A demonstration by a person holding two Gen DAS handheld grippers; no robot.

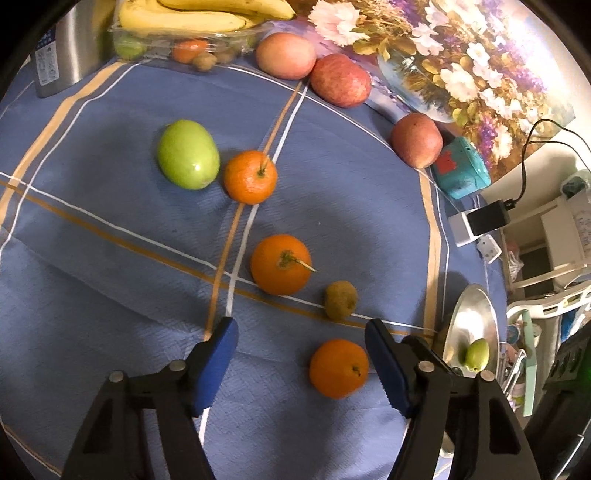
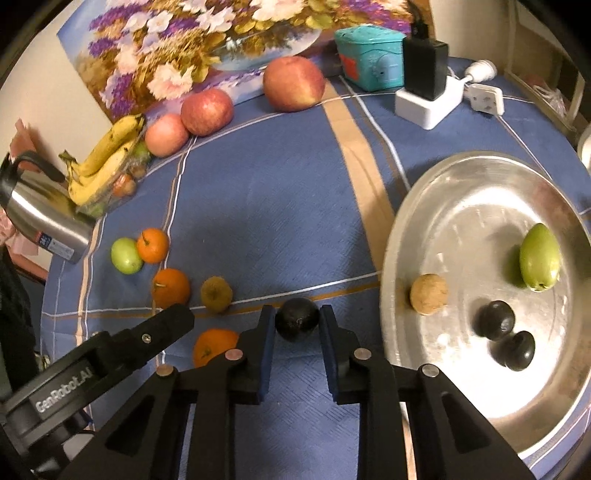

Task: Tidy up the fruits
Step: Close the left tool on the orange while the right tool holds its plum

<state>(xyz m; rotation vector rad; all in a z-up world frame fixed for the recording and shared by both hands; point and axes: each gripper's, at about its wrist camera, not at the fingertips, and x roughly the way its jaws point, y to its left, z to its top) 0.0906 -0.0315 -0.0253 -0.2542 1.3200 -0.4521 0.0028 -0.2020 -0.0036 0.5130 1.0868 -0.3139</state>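
Observation:
My right gripper (image 2: 297,321) is shut on a dark round fruit (image 2: 296,324) just above the blue cloth, left of the silver plate (image 2: 461,192). The plate holds a green fruit (image 2: 539,258), a tan round fruit (image 2: 428,294) and two dark fruits (image 2: 495,319). My left gripper (image 1: 301,332) is open over the cloth, with an orange (image 1: 338,368) between its fingers near the right one. Two more oranges (image 1: 280,264), a green apple (image 1: 188,154) and a brown kiwi (image 1: 340,299) lie ahead.
Three red apples (image 1: 340,80) line the back edge by a flower painting (image 1: 461,55). A tray with bananas (image 1: 192,18) and a steel kettle (image 1: 70,44) stand at the back left. A teal box (image 1: 461,170), charger and plugs (image 2: 428,92) sit at the right.

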